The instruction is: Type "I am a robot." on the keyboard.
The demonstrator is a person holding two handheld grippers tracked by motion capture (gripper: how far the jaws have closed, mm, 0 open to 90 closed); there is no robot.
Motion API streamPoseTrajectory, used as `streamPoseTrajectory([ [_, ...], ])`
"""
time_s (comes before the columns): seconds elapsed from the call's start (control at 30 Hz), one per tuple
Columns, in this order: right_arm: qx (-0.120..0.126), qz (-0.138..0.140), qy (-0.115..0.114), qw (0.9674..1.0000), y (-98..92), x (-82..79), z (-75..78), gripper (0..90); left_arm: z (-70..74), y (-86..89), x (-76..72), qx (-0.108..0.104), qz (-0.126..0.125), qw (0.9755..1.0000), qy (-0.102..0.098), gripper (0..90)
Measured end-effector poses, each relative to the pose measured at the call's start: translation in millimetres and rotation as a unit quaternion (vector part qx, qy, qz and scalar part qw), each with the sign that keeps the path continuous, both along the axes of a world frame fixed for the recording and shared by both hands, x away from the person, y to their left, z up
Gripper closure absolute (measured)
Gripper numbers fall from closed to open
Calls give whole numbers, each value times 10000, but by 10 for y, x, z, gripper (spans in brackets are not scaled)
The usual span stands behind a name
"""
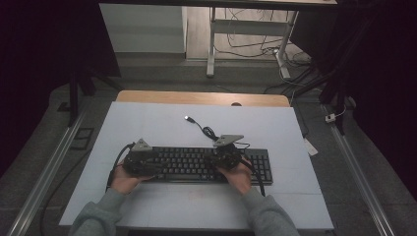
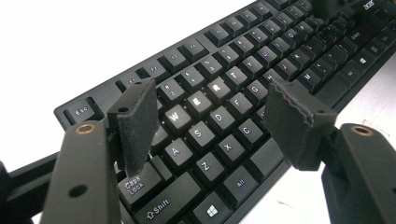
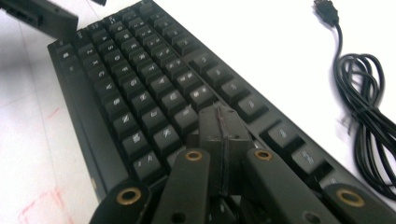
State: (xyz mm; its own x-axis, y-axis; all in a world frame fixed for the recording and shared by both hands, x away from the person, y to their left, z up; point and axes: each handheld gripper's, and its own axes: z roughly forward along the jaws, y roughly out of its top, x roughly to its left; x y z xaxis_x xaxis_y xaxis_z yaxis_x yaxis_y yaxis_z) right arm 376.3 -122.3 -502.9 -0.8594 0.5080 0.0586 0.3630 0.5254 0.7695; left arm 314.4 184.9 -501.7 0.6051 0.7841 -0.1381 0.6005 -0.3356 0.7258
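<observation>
A black keyboard (image 1: 196,164) lies across the near middle of the white board (image 1: 147,123). My left gripper (image 1: 155,164) is over its left end, held in a hand. In the left gripper view it (image 2: 210,93) is open, with the letter keys (image 2: 201,102) showing between the pads; the left pad (image 2: 137,126) hangs just above Caps Lock. My right gripper (image 1: 216,160) is over the keyboard's right half and points left. In the right gripper view it (image 3: 219,112) is shut with nothing in it, its tip down at the keys (image 3: 154,84).
The keyboard's black cable (image 1: 209,132) lies coiled behind it, with the USB plug (image 1: 188,118) loose on the board; the coil (image 3: 369,116) is close to my right gripper. A wooden table edge (image 1: 196,97) runs along the back. Bare board lies in front of the keyboard.
</observation>
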Motion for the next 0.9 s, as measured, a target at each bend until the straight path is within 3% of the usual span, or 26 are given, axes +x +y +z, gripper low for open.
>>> streamPoseTrajectory([
  [0.17,22,1,-18,10000,-172,-82,18,753,-6,1,6,12,15,10000,2,351],
  [0.4,11,-175,-261,9995,-412,-204,43,571,-3,7,3,2,37,10000,-14,351],
  [0.63,195,-355,-300,9987,-656,-298,42,501,-5,8,5,14,66,10000,-42,351],
  [0.9,194,-421,-352,9983,-795,-353,39,486,1,5,14,-15,117,9999,-112,355],
])
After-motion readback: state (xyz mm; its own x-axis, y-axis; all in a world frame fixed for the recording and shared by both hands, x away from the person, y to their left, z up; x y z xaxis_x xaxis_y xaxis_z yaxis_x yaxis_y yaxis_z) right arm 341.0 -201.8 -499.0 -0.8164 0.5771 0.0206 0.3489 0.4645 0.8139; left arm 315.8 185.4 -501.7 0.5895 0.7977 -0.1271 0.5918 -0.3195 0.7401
